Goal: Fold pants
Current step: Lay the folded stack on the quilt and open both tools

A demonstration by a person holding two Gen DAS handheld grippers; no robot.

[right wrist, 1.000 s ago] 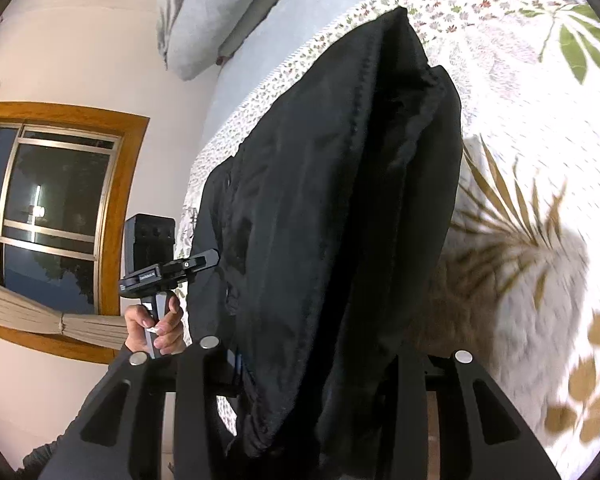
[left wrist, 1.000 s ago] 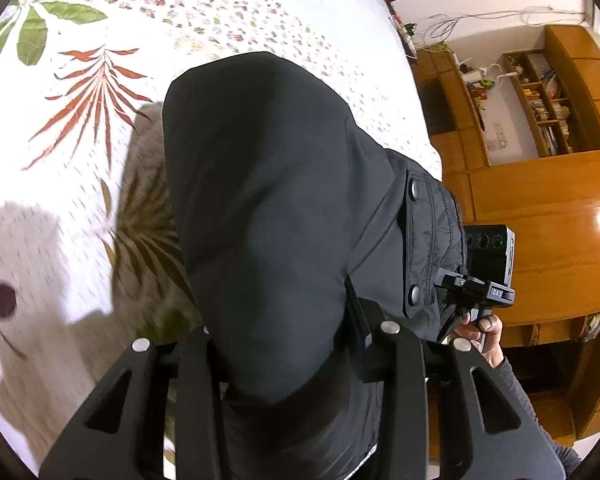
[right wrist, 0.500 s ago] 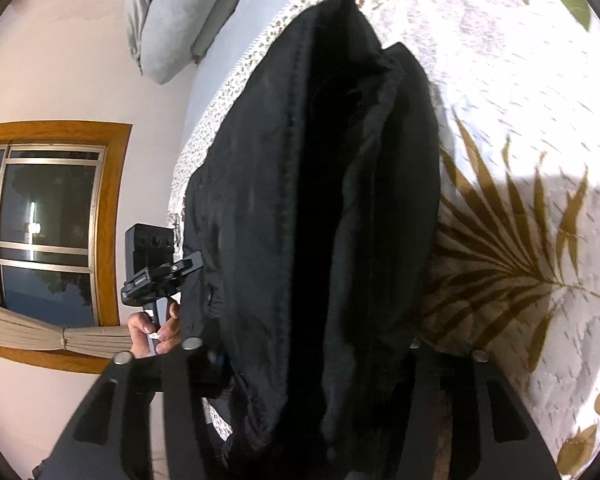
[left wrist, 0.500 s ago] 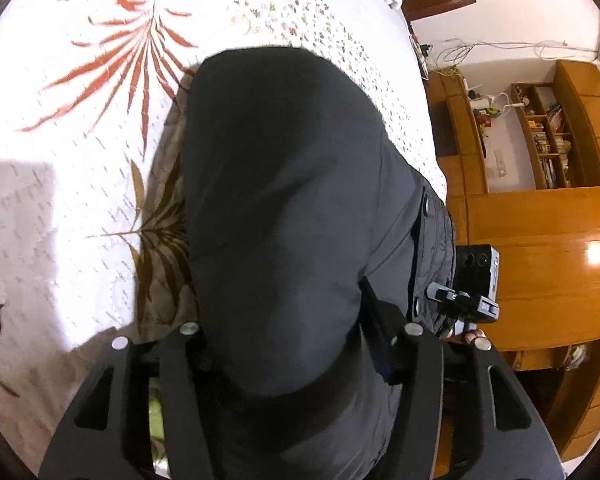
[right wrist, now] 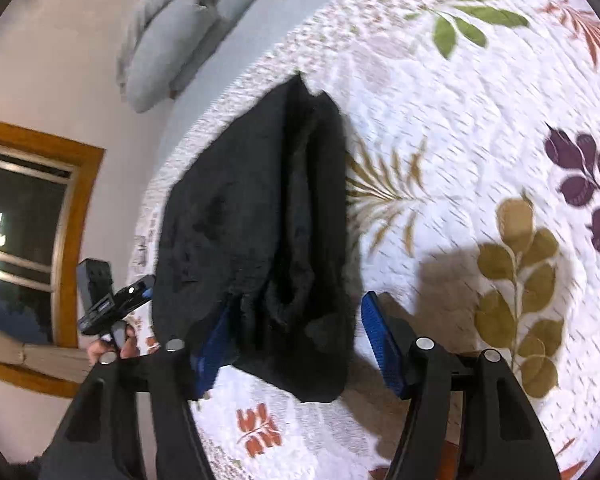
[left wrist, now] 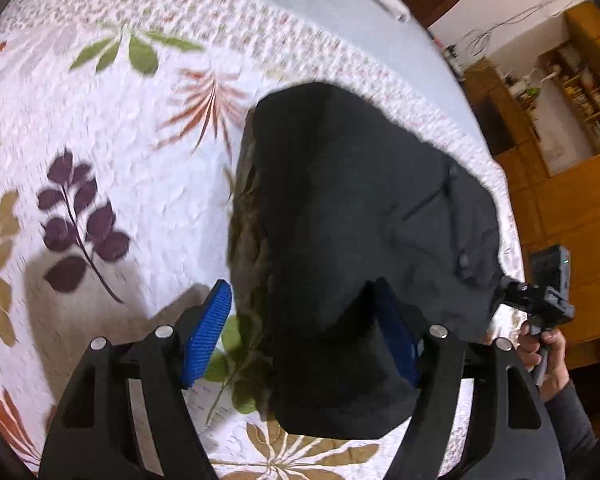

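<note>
The black pants [left wrist: 352, 216] lie folded in a bundle on the leaf-print bedspread [left wrist: 112, 152], near its edge. My left gripper [left wrist: 304, 316] is open, its blue pads spread wide, and the near end of the bundle lies between them. In the right wrist view the pants [right wrist: 260, 216] show their folded layers end-on. My right gripper [right wrist: 296, 328] is open too, with the bundle's near end between its blue pads. Each gripper shows at the edge of the other's view, the right one [left wrist: 548, 296] and the left one [right wrist: 108, 300].
Grey pillows [right wrist: 172, 24] lie at the head of the bed. A wood-framed window [right wrist: 24, 216] is on the wall beyond the bed edge. Wooden cabinets and shelves [left wrist: 572, 128] stand past the other side.
Both grippers have opened and let go of the pants. The bundle, held up before, now rests on the bedspread, and both grippers have drawn back a little.
</note>
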